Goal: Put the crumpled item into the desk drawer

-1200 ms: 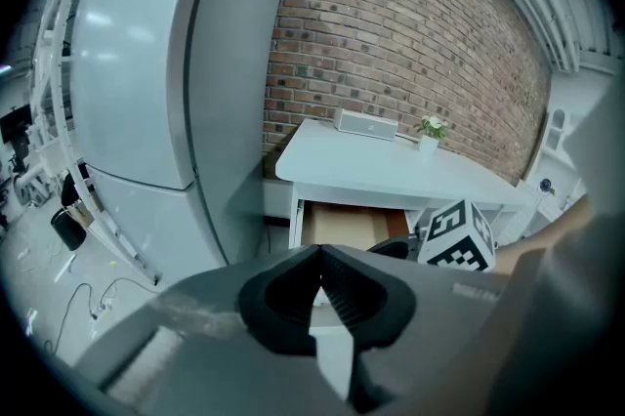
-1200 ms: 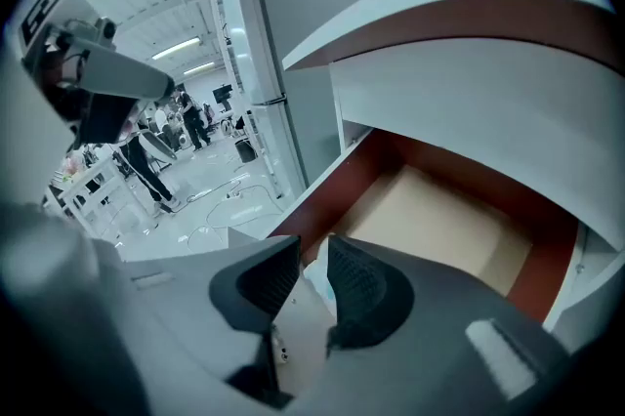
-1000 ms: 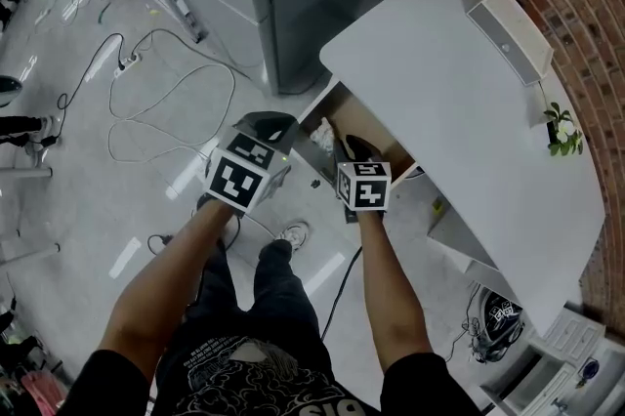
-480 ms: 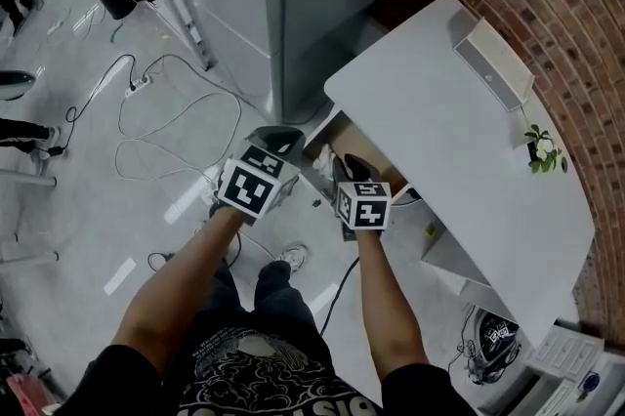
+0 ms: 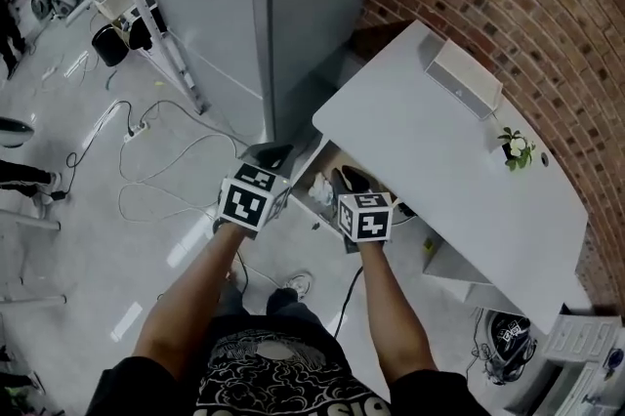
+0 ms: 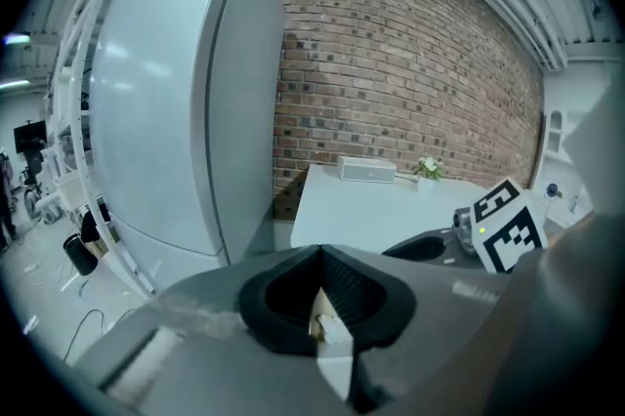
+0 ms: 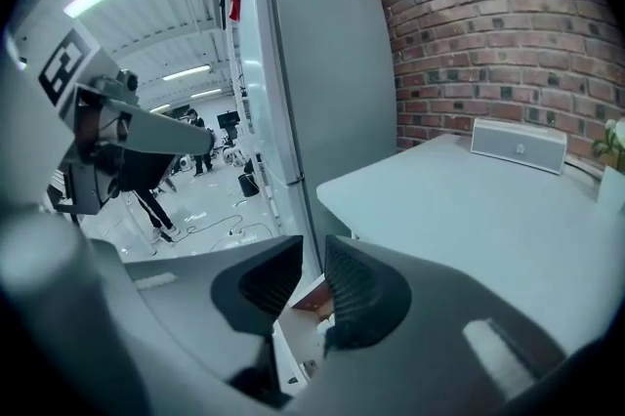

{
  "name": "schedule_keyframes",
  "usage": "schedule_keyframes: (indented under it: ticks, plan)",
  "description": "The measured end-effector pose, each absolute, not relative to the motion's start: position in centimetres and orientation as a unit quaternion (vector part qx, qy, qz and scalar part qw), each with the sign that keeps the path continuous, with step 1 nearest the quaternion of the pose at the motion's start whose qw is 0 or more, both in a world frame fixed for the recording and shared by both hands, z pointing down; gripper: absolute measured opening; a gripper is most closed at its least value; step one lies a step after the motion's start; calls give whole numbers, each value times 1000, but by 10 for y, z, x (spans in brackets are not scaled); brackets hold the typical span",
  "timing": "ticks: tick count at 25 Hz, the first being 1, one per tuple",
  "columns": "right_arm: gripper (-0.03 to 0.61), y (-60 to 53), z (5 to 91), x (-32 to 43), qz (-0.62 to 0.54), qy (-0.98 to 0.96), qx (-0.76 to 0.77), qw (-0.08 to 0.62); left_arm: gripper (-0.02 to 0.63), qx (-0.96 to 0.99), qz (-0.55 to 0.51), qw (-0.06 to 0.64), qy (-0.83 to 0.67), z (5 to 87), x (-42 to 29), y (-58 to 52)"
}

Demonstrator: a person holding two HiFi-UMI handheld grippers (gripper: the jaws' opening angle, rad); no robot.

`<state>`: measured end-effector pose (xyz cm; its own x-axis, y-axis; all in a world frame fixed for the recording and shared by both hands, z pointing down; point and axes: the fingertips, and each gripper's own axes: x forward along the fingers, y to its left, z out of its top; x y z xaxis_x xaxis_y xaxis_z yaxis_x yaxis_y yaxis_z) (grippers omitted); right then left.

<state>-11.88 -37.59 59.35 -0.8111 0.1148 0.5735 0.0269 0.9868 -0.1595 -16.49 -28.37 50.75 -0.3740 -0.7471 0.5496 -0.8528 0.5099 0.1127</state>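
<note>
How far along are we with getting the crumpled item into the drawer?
Done: the drawer is open, and the white crumpled item appears to lie inside it. In hand: nothing. The left tool is shut and empty; the right tool is slightly open, with only the drawer visible through its gap. Left: probably just pushing the drawer closed, if wanted.

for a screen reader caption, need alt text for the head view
Seen from above, a person holds the left gripper and right gripper at an open drawer under a white desk, with a crumpled white item lying inside it. A brick wall runs behind the desk, and cables trail across the floor.
</note>
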Motion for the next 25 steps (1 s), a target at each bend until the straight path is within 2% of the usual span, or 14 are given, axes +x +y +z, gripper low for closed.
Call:
schedule_keyframes:
  ticks: [25]
  plan:
    - [5, -370, 404, -99, 33, -976, 117, 180, -2, 595, 96, 174, -779, 388, -187, -272]
